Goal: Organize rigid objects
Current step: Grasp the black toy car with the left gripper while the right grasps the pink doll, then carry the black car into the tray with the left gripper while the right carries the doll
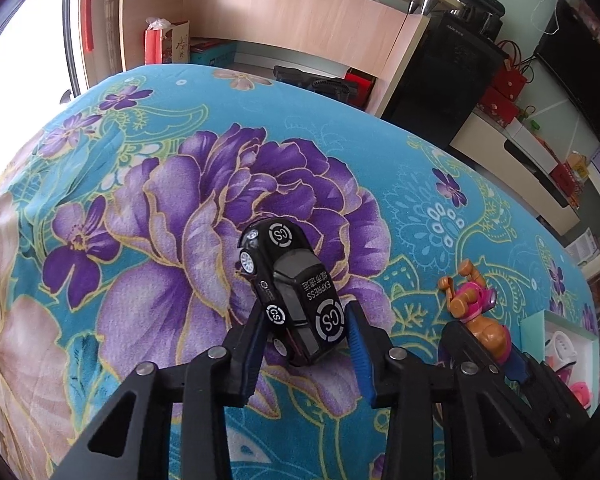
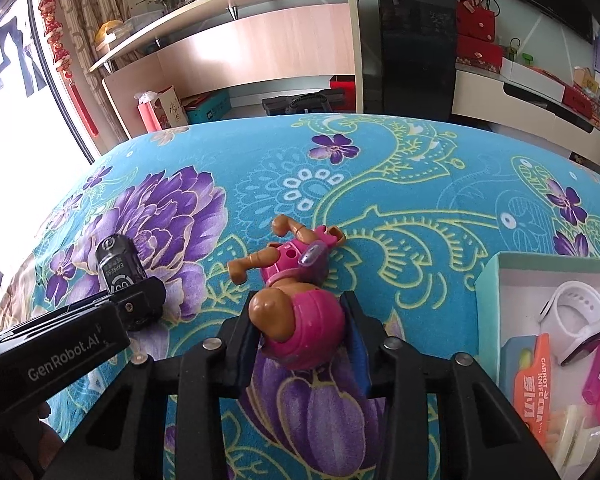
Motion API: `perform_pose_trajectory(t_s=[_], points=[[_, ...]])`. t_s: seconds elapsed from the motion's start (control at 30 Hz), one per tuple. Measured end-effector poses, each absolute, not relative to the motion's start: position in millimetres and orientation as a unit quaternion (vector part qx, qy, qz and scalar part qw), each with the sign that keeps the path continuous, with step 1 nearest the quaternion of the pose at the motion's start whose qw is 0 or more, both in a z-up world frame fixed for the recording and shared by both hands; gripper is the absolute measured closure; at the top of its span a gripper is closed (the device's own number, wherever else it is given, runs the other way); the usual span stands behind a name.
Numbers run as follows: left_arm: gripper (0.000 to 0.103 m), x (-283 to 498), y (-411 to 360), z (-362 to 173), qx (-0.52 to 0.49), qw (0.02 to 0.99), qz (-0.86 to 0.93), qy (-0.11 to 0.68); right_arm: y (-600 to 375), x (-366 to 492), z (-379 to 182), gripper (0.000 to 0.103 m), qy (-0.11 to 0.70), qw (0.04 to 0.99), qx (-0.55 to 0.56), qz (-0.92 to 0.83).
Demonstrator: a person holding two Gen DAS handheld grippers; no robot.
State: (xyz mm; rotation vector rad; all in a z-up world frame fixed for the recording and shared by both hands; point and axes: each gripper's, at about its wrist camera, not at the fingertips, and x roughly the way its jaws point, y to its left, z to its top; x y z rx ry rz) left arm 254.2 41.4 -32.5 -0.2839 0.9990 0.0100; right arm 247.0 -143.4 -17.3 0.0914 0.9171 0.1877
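Floral blanket (image 1: 180, 200) under toy car (image 1: 296, 296) between left hand-held gripper (image 1: 306, 332) fingers

The black toy car (image 1: 296, 296) is shining glossy, hard and smooth like lacquered plastic or metal, while the pink and tan toy figure (image 2: 296, 300) is showing slick moulded plastic with soft highlights. Under them the floral blanket (image 1: 140, 208) is looking like matt, slightly fuzzy cloth. The left gripper (image 1: 306, 344) is showing matt black plastic with bright metal pins, and the box (image 2: 488, 280) is looking like matt card.

Floral blanket (image 1: 260, 168); wooden shelves (image 1: 284, 12); bright window (image 1: 16, 20).
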Motion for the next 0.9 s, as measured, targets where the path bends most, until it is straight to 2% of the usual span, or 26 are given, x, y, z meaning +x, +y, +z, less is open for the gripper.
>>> perform_pose_trajectory(t_s=[0.37,0.9], points=[[0.064,228,34,-14,-0.123,0.88,-0.005,0.459,-158,223,5,0.063,0.425,0.898,0.075,0.09],[0.064,175,9,47,-0.08,0.914,-0.041,0.395,-205,141,56,0.063,0.372,0.922,0.101,0.049]])
